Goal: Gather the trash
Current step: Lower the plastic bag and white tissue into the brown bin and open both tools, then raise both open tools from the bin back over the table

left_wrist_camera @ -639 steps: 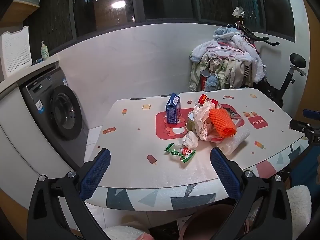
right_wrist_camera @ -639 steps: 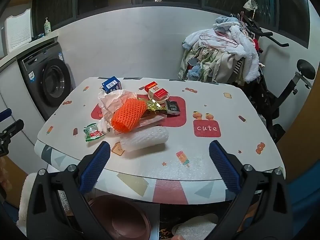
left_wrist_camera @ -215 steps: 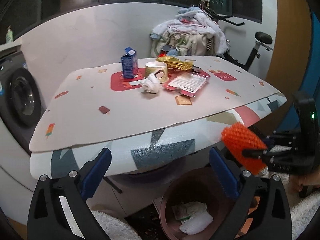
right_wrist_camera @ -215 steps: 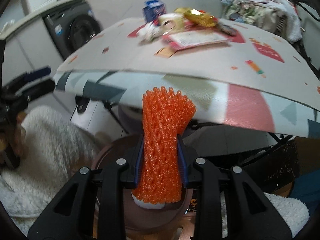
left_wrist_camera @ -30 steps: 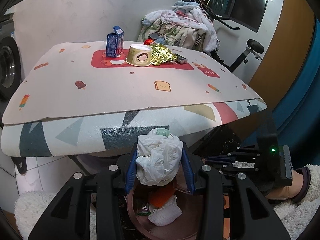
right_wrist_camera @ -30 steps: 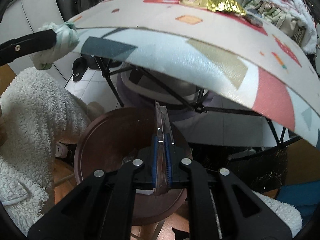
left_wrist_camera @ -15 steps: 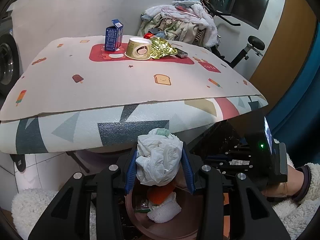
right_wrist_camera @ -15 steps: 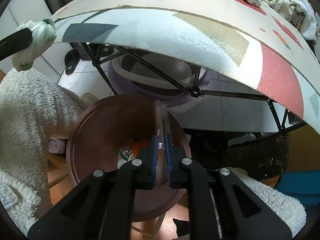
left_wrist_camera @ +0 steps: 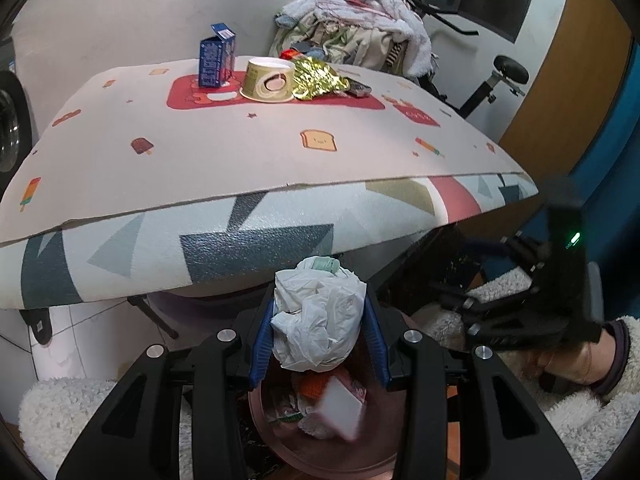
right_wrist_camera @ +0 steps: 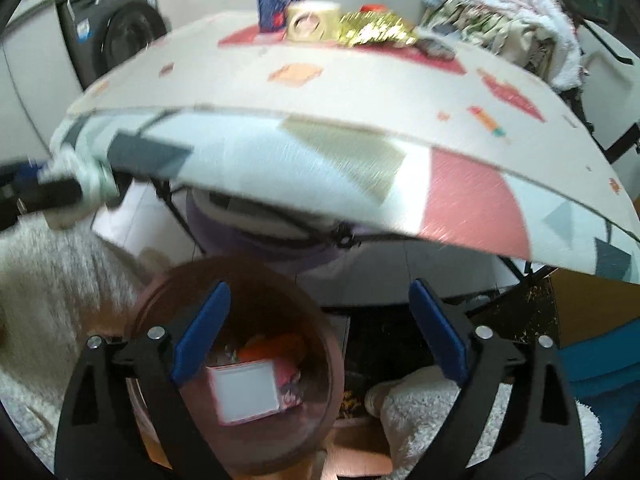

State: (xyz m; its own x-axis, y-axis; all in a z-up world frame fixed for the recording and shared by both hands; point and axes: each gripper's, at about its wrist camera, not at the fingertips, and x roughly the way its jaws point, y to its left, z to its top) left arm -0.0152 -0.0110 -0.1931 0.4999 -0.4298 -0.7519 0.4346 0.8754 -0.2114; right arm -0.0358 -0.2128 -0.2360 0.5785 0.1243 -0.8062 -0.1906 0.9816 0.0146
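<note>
My left gripper (left_wrist_camera: pixel 318 322) is shut on a crumpled white plastic bag (left_wrist_camera: pixel 318 320) and holds it over the brown trash bin (left_wrist_camera: pixel 272 440) below the table's front edge. My right gripper (right_wrist_camera: pixel 318 332) is open and empty above the same bin (right_wrist_camera: pixel 332 364). A flat red-and-white package (right_wrist_camera: pixel 248 390) lies in the bin on top of orange mesh (right_wrist_camera: pixel 272 344) and other trash. On the table stand a blue carton (left_wrist_camera: pixel 217 60), a paper cup (left_wrist_camera: pixel 269 79) and a gold foil wrapper (left_wrist_camera: pixel 316 79).
The table with the patterned cloth (left_wrist_camera: pixel 240 152) overhangs the bin. A washing machine (right_wrist_camera: pixel 116 32) is at the left, a pile of laundry (left_wrist_camera: pixel 360 36) and an exercise bike (left_wrist_camera: pixel 500 80) behind. White fluffy fabric (right_wrist_camera: pixel 440 412) lies around the bin.
My right gripper opened and let go of the flat package, which fell into the bin, then lifted. My left gripper still holds the white bag over the bin.
</note>
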